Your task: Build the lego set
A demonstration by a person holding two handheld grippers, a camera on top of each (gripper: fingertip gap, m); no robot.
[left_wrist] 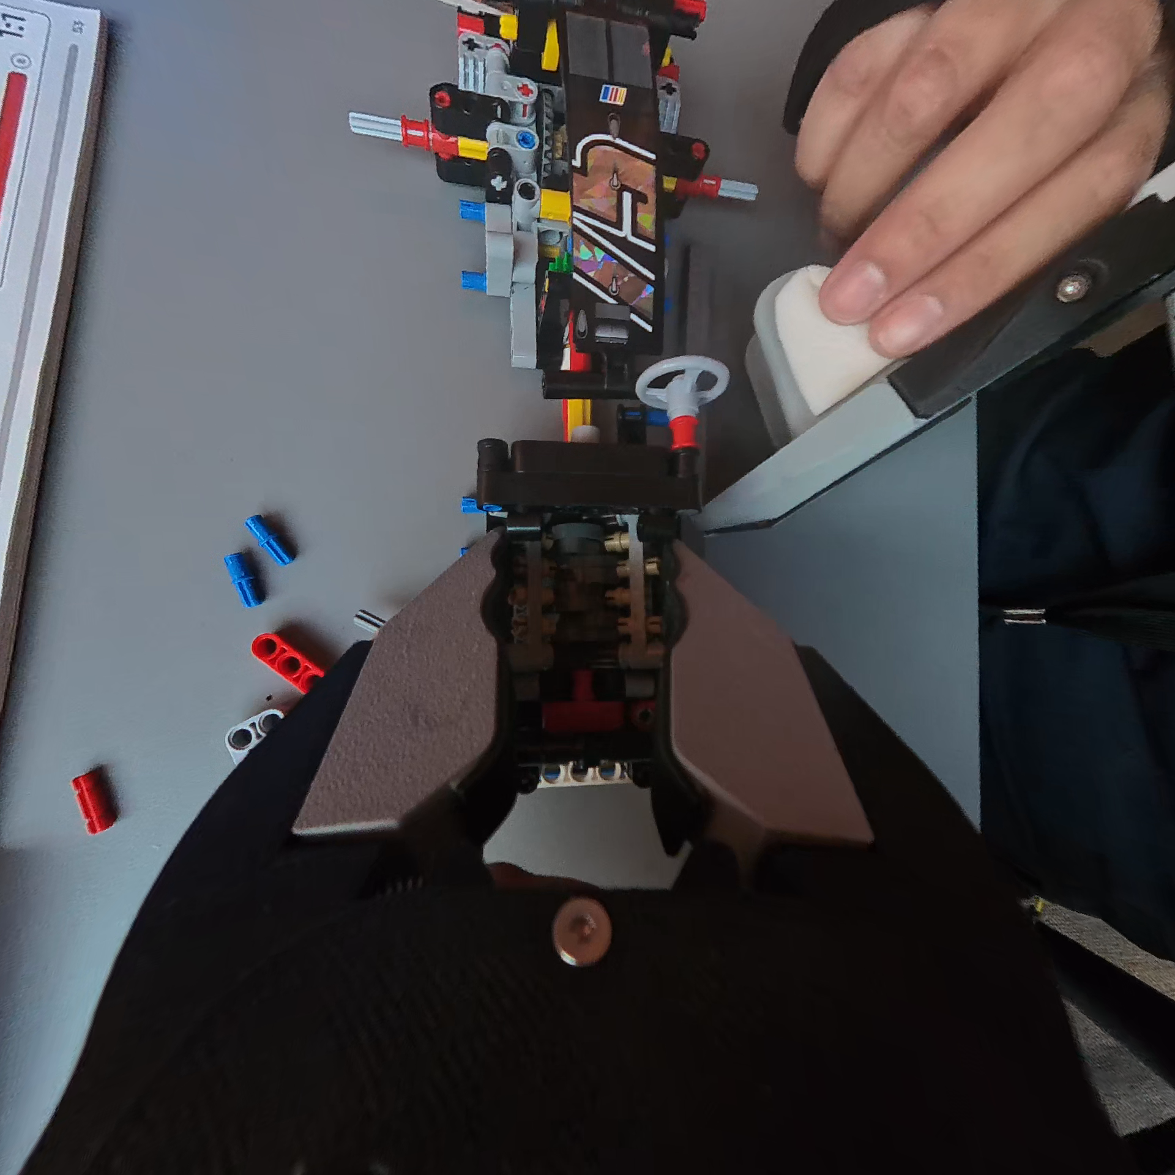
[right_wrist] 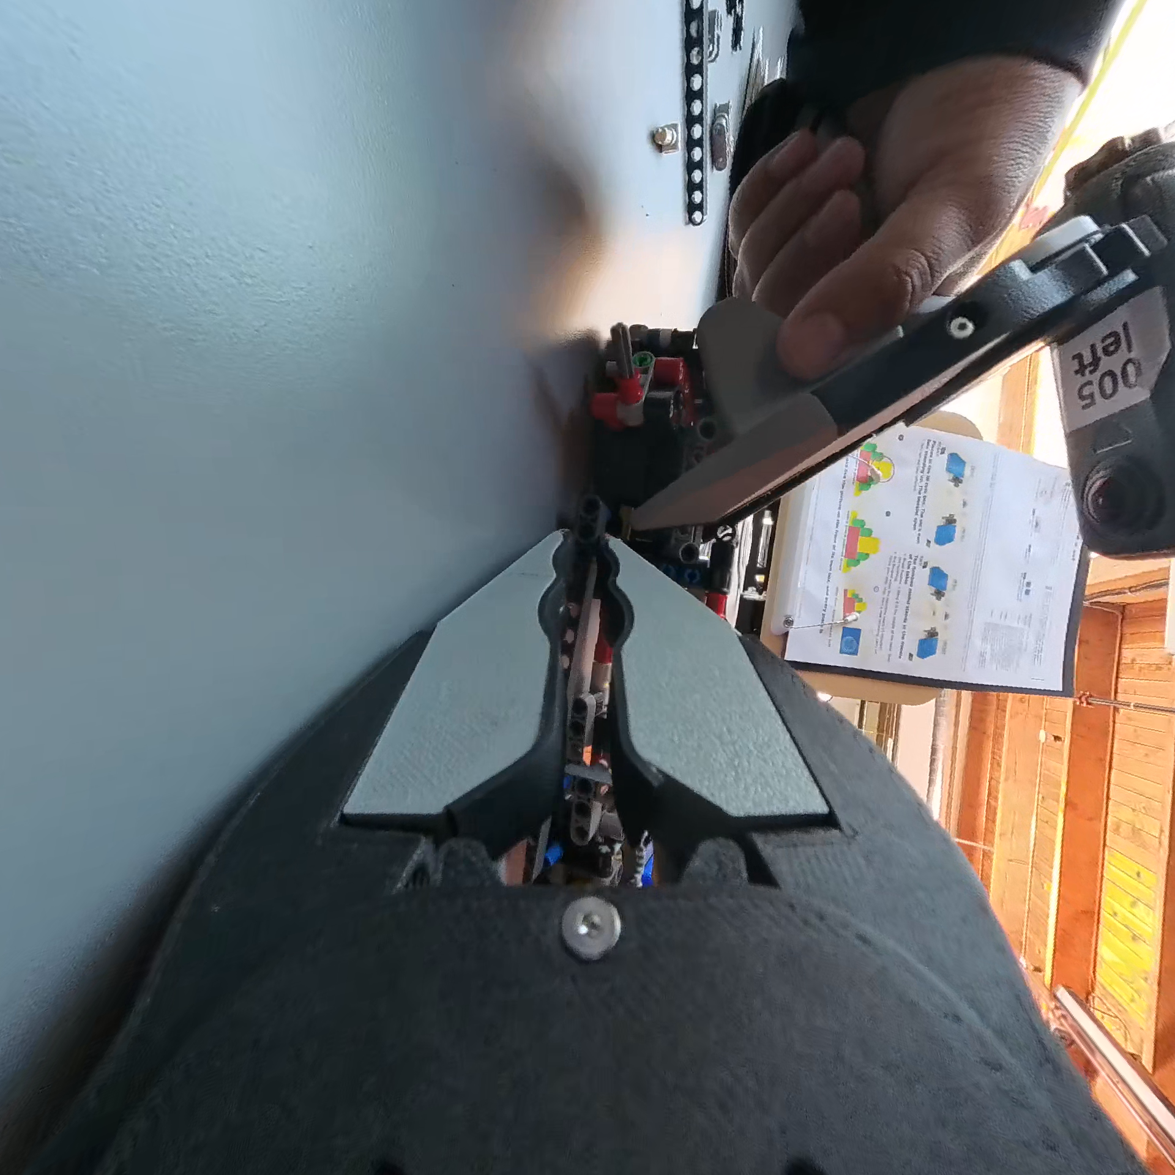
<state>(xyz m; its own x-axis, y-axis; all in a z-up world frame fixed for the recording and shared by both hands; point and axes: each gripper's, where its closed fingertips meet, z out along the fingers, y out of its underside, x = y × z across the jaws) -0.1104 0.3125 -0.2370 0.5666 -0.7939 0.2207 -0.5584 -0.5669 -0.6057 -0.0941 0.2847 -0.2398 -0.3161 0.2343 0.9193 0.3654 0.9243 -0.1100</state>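
The left gripper [left_wrist: 588, 572] has its jaws clenched on the near end of a brick-built car chassis [left_wrist: 591, 356] — both grey fingers [left_wrist: 432, 667] press against the black flanks of its engine block, where tan pins and grey beams show between them. The chassis lies flat on the grey bench [left_wrist: 254, 318] with its long axis running straight away from this gripper, near end in the jaws and far end running out of the top of the left wrist view. Just past the fingertips a black cross-frame [left_wrist: 588, 477] spans its width; beyond that stands a pale grey steering wheel [left_wrist: 681, 381] on a red bush, then a long black panel [left_wrist: 613, 210] with a glittering sticker, and farther still grey axles [left_wrist: 375, 124] stick out to both sides.

Left of the jaws loose parts lie on the bench: two blue pins [left_wrist: 257, 559], a red beam [left_wrist: 286, 661], a grey connector [left_wrist: 254, 731] and a red bush [left_wrist: 94, 800].

The right gripper [right_wrist: 588, 550] comes in from the side — its jaws are nearly together, clamped on a thin black beam [right_wrist: 590, 515] at the chassis edge, close beside the left gripper's fingertip. A hand [left_wrist: 966, 159] holds it. A printed sheet [right_wrist: 934, 566] on a board stands far beyond.
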